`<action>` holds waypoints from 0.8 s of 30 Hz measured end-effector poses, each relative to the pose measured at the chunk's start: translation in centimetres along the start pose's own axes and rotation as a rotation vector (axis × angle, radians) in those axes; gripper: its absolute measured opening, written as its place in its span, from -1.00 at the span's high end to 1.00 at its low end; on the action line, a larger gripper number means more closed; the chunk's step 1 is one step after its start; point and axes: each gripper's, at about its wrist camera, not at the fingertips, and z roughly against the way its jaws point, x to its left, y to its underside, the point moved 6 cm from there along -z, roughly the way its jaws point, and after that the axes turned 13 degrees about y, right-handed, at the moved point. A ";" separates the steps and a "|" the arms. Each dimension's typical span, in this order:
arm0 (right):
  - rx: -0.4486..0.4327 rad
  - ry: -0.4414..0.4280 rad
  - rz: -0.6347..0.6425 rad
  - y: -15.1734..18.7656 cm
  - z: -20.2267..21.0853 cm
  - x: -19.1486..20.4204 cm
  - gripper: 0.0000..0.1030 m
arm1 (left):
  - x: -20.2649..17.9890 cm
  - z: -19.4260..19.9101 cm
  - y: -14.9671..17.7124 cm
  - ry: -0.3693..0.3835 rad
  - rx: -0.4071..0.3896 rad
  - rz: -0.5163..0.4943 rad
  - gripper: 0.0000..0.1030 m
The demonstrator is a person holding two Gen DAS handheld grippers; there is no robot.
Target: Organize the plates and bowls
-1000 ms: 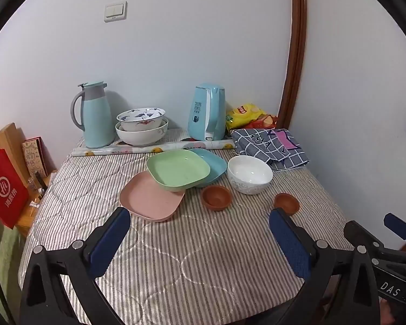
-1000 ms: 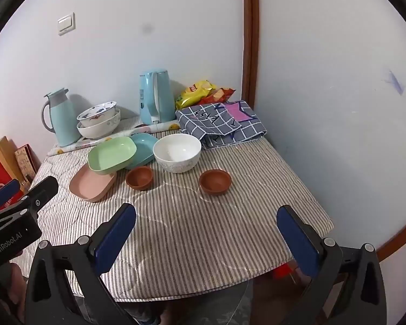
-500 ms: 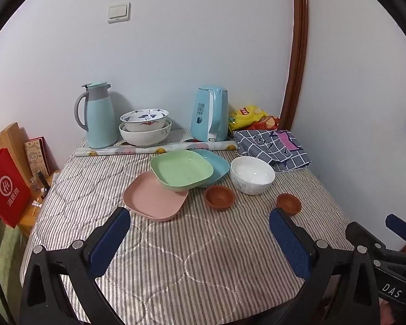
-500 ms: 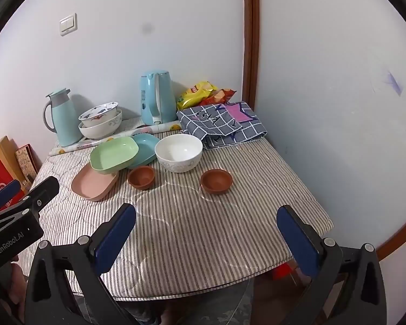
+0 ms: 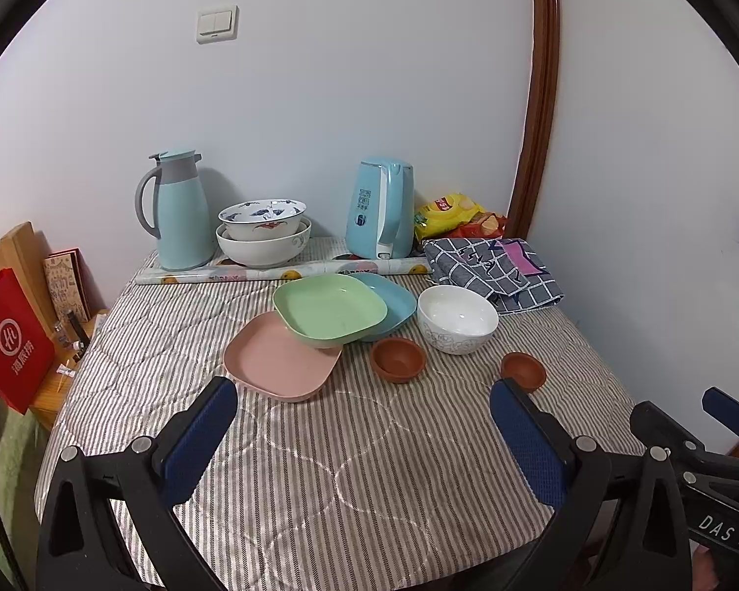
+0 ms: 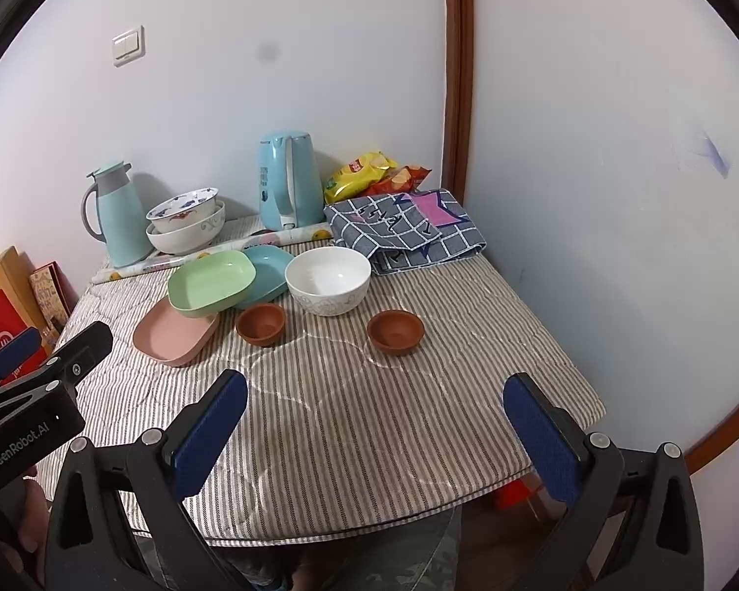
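Dishes sit in a loose cluster toward the far middle of the striped tablecloth [image 5: 320, 468]. A green plate [image 5: 330, 309] leans across two others, its near edge on a pink plate [image 5: 281, 362] and its far right edge over a blue plate [image 5: 394, 298], so none of the three lies nested. Just right of them stands a white bowl [image 5: 457, 317], empty and upright. Two small brown bowls sit nearer: the left brown bowl [image 5: 398, 359] is just beside the plates, and the right brown bowl [image 5: 523, 370] is apart from it, nearer the table's right side. At the far edge, by a kettle [image 5: 385, 207] and a jug [image 5: 176, 209], two patterned bowls [image 5: 263, 231] are already stacked, one inside the other.

The left gripper [image 5: 362, 436] hangs above the near part of the cloth, its jaws spread wide with nothing between them. The right gripper [image 6: 374, 431] is the same: wide apart, empty, above the near right of the table, well short of any dish.

The three plates look like light, stiff plastic with raised rims, so a pinch on the rim should lift them, though a smooth rim may slip or tip the plate. The white bowl looks like glazed ceramic: heavier, slick and breakable, best taken by clamping its wall over the rim. The brown bowls look like small clay pieces, light but likely brittle; their low walls give little to hold, so the pinch probably needs to go deep over the edge
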 end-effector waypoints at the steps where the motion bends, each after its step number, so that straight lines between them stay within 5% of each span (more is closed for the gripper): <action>1: 0.000 -0.001 0.000 0.0 0.0 0.0 -0.99 | 0.0 0.0 0.0 0.002 0.000 0.000 -1.00; 24: -0.006 -0.005 -0.005 0.1 0.3 0.2 -0.99 | 0.5 0.4 -0.1 -0.001 -0.004 0.001 -1.00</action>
